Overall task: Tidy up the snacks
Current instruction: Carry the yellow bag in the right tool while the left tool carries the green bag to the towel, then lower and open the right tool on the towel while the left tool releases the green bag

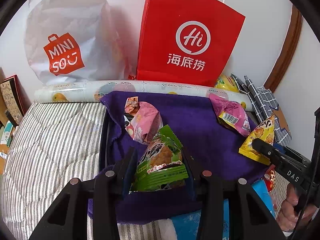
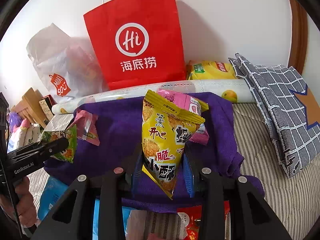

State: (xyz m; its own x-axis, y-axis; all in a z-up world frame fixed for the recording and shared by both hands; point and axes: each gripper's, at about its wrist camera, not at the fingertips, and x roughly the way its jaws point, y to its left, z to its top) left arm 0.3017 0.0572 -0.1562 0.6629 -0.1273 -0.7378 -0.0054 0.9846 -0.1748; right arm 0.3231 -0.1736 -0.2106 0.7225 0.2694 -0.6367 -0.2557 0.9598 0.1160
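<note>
My left gripper (image 1: 159, 156) is shut on a green snack packet (image 1: 162, 160), held above a purple cloth (image 1: 196, 124). My right gripper (image 2: 163, 160) is shut on a yellow snack packet (image 2: 168, 140) over the same purple cloth (image 2: 116, 128). Two pink snack packets lie on the cloth: one (image 1: 143, 120) just beyond the green packet, the other (image 1: 232, 114) at the far right. From the right wrist view the left gripper (image 2: 66, 142) with its green packet (image 2: 62, 142) shows at the left edge. The right gripper (image 1: 256, 145) with the yellow packet (image 1: 258, 140) shows at the left wrist view's right edge.
A red paper bag (image 1: 186, 38) and a white plastic shopping bag (image 1: 66, 40) stand against the wall behind a fruit-print roll (image 1: 84, 92). A yellow packet (image 2: 212, 70) and a grey checked cloth (image 2: 280, 100) lie at the right. Striped bedding (image 1: 52, 140) surrounds the purple cloth. Blue and red packets lie near me.
</note>
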